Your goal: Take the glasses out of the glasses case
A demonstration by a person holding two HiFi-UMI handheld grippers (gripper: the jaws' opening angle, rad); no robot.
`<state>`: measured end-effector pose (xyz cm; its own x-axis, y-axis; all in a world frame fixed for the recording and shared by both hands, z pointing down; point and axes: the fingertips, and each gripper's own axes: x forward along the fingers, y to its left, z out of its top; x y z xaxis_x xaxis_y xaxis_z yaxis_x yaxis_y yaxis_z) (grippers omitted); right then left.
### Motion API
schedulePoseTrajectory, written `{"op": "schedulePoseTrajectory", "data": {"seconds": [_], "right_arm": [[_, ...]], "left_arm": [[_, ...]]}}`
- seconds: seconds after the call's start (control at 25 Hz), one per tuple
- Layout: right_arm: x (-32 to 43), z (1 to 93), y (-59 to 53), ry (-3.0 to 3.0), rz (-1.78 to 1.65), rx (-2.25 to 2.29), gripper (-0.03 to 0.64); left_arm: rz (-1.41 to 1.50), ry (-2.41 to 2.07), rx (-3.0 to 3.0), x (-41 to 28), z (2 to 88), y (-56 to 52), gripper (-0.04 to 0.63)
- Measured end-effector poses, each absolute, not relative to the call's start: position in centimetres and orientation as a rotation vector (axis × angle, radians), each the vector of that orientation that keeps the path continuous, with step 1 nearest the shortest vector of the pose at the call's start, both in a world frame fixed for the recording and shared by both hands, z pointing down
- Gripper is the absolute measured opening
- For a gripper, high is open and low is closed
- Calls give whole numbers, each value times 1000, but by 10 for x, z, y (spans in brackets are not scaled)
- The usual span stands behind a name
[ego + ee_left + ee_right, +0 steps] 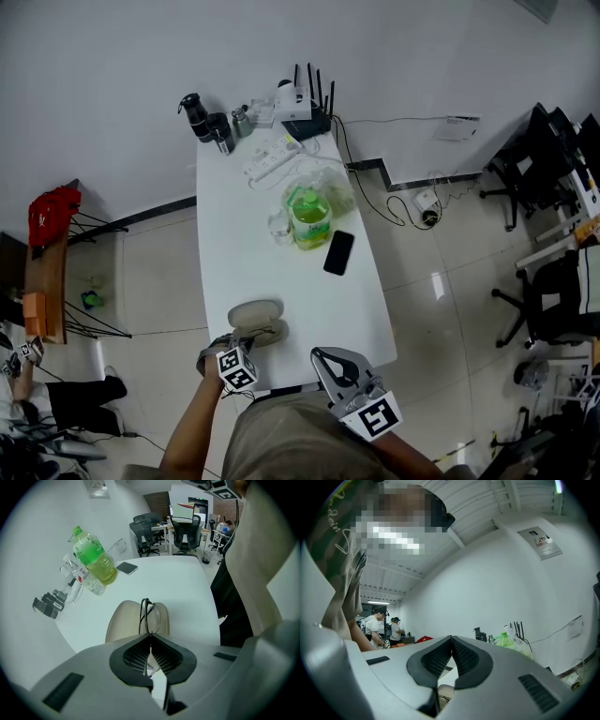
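Table (281,272), beige case (123,626), left gripper (151,637) clamping glasses (149,615)

the left gripper (249,341) and right gripper (324,358) are grey with black ribbed fingers (136,656) and black-and-white marker cubes (236,367).

— What's carrying everything?
— A long white table (225,248), running from top centre to the lower middle of the head view.
— And on it?
— A beige glasses case (258,321) at the lower end. In the middle, a green bottle (310,217), with a black phone (338,252) to its lower right. At the top, a white power strip (270,161), a black router (307,120) and two black items (206,122) I can't identify.
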<state>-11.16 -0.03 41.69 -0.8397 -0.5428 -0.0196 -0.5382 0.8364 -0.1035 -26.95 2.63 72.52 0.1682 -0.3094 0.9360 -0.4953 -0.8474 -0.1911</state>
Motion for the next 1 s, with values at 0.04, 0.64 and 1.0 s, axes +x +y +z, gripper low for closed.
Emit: {"op": "schedulePoseTrajectory", "data": {"seconds": [0.04, 0.64, 1.0], "right_arm": [[-115, 417, 2, 2968, -144, -872, 11], [-145, 419, 33, 2988, -115, -995, 11], [-163, 427, 62, 3000, -146, -1089, 11]], "left_arm": [[1756, -793, 2283, -271, 724, 27, 17], [1714, -710, 2420, -275, 705, 29, 17], [1616, -706, 2497, -271, 691, 37, 17]]}}
